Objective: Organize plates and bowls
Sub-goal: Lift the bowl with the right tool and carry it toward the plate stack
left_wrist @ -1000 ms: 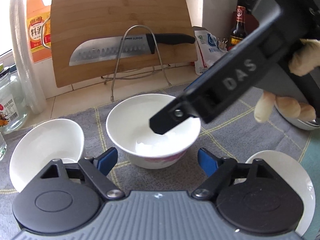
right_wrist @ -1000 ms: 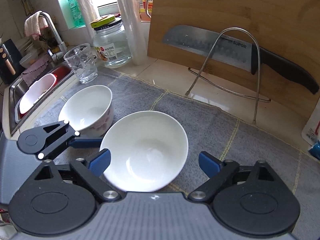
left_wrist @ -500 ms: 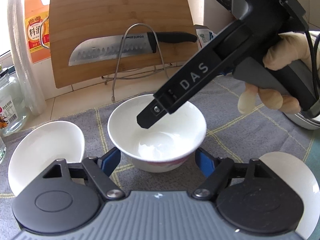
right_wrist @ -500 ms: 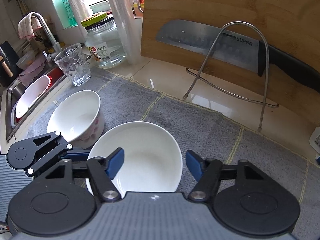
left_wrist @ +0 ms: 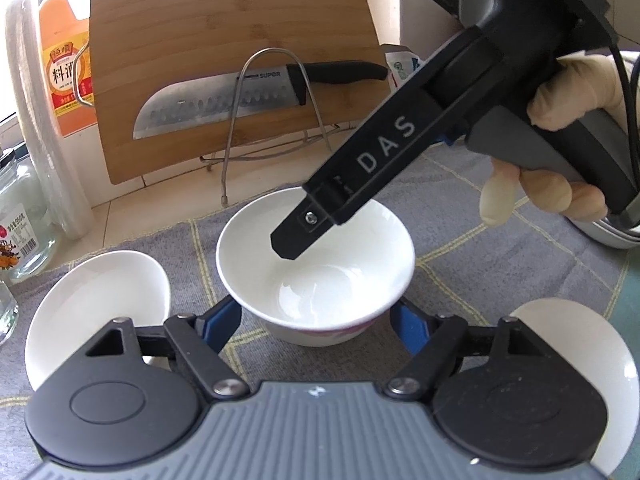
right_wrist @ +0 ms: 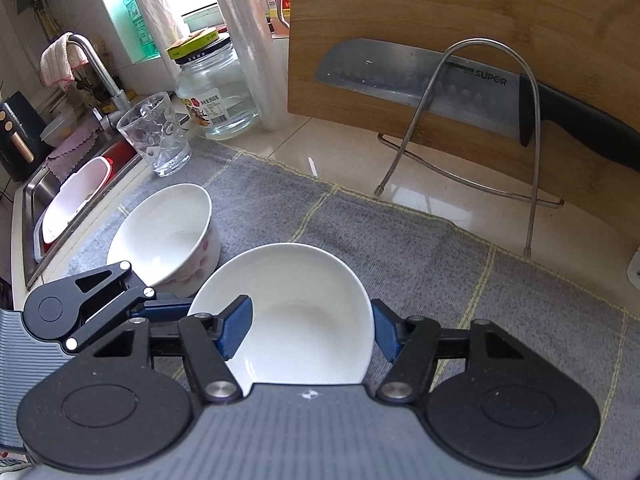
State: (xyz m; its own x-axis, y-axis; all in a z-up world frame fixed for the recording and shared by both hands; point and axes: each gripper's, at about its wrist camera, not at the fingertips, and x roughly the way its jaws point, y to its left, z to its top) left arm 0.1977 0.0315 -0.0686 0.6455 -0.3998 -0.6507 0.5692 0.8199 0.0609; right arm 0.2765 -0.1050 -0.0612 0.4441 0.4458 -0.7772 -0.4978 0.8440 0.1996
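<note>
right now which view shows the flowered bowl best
The left wrist view: the flowered bowl sits centred and whole between the left hand-held gripper fingers, though the right one crosses above it. The right wrist view shows it off to the left, its near side partly hidden, but with clearer flowers.

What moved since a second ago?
The right gripper slid forward and squeezed its fingers in to the plain white bowl's sides. The left gripper crept closer around the flowered bowl. Both bowls, the knife and the cutting board stayed put.
</note>
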